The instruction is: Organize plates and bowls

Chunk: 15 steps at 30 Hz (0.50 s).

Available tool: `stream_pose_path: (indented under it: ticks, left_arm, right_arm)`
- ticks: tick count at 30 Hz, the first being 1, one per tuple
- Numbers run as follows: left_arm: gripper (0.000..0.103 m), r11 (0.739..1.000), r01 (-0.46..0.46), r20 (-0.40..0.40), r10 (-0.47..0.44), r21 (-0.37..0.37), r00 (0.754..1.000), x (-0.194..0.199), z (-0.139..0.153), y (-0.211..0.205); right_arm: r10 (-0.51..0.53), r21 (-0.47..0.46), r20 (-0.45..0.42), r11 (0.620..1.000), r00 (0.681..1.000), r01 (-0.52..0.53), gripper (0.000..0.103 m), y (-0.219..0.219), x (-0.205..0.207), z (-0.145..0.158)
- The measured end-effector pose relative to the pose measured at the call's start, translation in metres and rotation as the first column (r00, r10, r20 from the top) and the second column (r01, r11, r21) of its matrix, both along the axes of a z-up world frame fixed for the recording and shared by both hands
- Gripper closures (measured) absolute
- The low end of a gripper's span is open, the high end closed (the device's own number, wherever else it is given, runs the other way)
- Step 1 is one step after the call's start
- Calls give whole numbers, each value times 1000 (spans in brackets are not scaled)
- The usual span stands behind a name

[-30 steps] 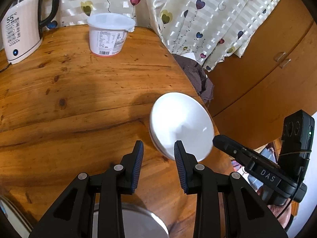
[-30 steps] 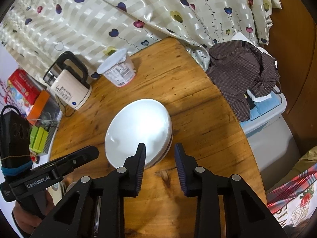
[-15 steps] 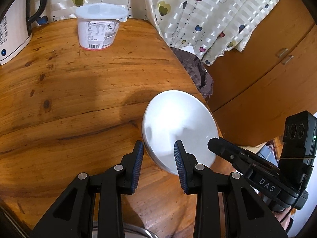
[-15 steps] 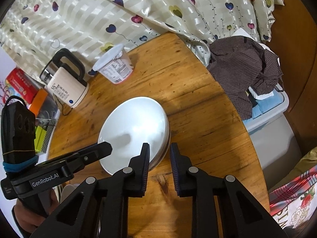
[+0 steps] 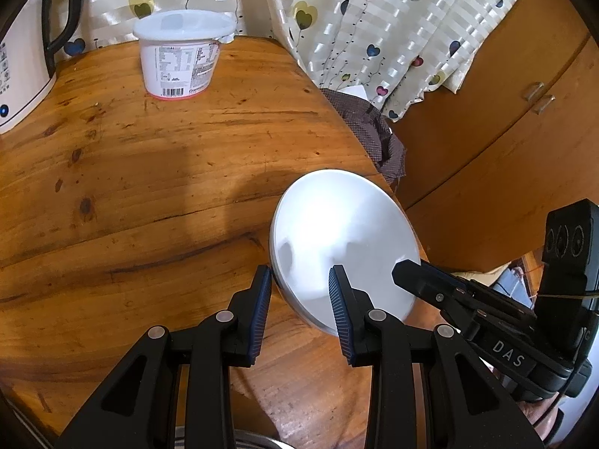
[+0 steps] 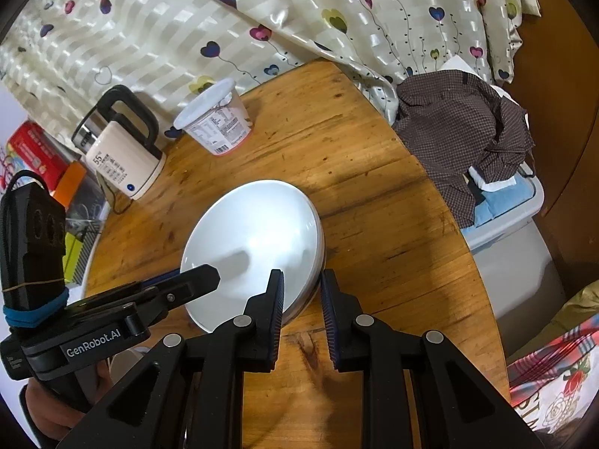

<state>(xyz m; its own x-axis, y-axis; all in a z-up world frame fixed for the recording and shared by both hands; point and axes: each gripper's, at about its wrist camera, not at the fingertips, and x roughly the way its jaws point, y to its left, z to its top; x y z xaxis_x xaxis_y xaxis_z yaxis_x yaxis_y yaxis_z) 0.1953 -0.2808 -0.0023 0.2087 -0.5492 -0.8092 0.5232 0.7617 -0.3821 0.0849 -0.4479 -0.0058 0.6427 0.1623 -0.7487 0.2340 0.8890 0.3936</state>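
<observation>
A stack of white bowls point(image 5: 344, 235) point(image 6: 254, 239) sits tilted near the right edge of the round wooden table point(image 5: 149, 187), its hollow turned toward the left wrist camera. My right gripper point(image 6: 301, 299) is shut on the stack's near rim, one pad inside the top bowl and one outside. In the left wrist view it reaches in from the right point(image 5: 406, 273). My left gripper point(image 5: 299, 299) is open and straddles the opposite rim, its left pad outside and its right pad inside. The right wrist view shows it coming in from the left point(image 6: 202, 278).
A white yogurt tub point(image 5: 179, 60) and a cream kettle point(image 6: 123, 157) stand at the back by the heart-print curtain point(image 6: 262, 18). A brown checked cloth point(image 6: 460, 134) lies on a plastic box beyond the table's right edge. A metal rim point(image 5: 254, 441) shows at the bottom.
The right gripper's jaws narrowed onto the bowls' rim. The stack tipped up and its far rim came between the left gripper's jaws, whose opening stayed the same.
</observation>
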Motion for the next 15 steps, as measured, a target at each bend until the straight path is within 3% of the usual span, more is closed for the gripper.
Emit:
stream_pose_path:
  ticks: [15]
  left_arm:
    - [70, 1000, -15, 40, 15, -14, 999, -16, 23, 16]
  right_arm:
    - [20, -16, 29, 1000, 999, -20, 83, 14, -15, 24]
